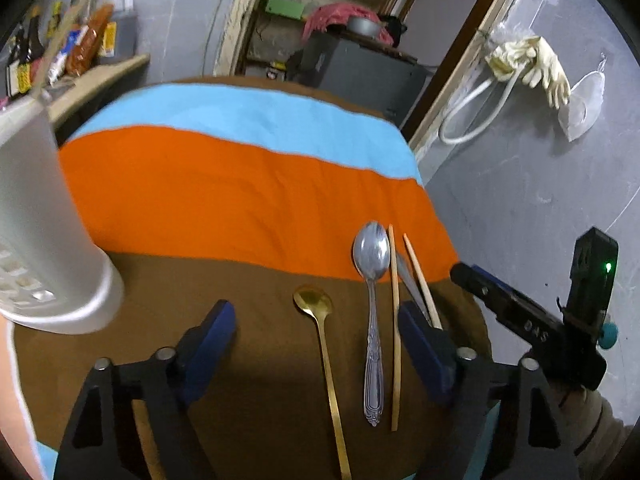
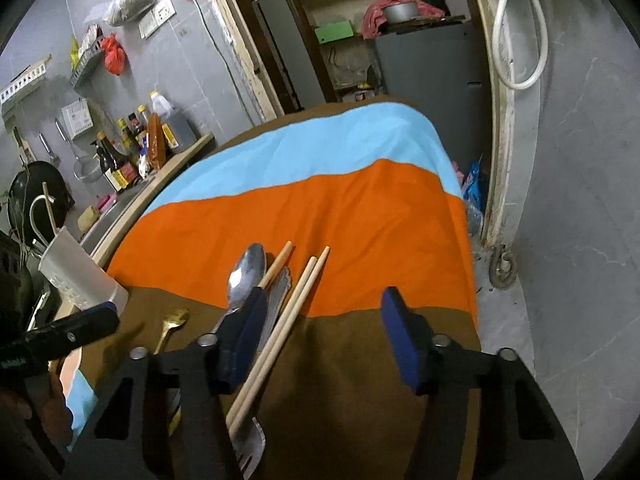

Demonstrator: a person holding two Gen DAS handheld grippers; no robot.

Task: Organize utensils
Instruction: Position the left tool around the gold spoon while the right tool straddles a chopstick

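Utensils lie side by side on the striped tablecloth (image 1: 240, 192). In the left wrist view: a gold spoon (image 1: 320, 332), a silver spoon (image 1: 373, 300), a wooden chopstick (image 1: 395, 320), a second chopstick (image 1: 420, 276) and part of a grey utensil (image 1: 410, 284) between them. My left gripper (image 1: 320, 348) is open and empty above the gold and silver spoons. A white utensil holder (image 1: 48, 232) stands at the left. In the right wrist view my right gripper (image 2: 324, 340) is open and empty over a chopstick pair (image 2: 280, 332); the silver spoon (image 2: 246, 272), a fork (image 2: 250, 446) and the gold spoon (image 2: 174, 322) lie to its left.
The other gripper (image 1: 532, 320) shows at the right table edge. A counter with sauce bottles (image 2: 128, 152) and a sink lies left of the table. The holder (image 2: 76, 276) holds one stick. A grey cabinet (image 2: 432, 76) stands behind the table.
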